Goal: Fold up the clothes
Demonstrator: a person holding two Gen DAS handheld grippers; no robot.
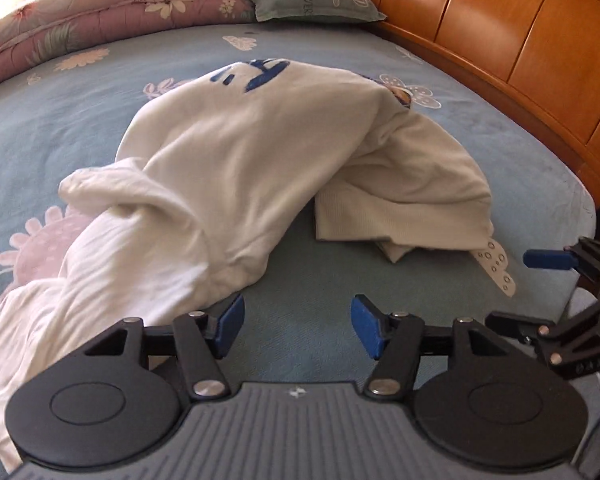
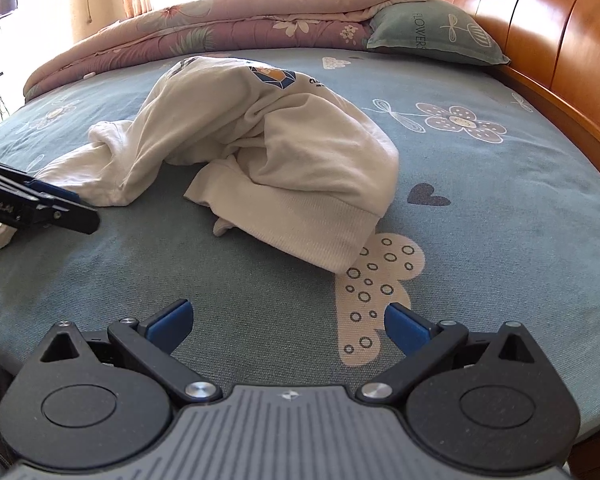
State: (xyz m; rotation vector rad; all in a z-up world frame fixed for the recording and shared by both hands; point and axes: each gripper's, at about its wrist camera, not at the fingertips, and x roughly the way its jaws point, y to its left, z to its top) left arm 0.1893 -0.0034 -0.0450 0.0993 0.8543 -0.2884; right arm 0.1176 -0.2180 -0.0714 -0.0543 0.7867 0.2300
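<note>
Cream sweatshirt heaped mid-bed, at 12 o'clock from both grippers. Soft, light, floppy; looks best pinched at ribbed hem. Left gripper and right gripper: jaws apart, empty.

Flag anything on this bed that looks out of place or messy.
The white sweatshirt lies crumpled in a heap mid-bed on the blue sheet, one sleeve twisted, its ribbed hem bunched. Nothing looks spilled or damaged.
</note>
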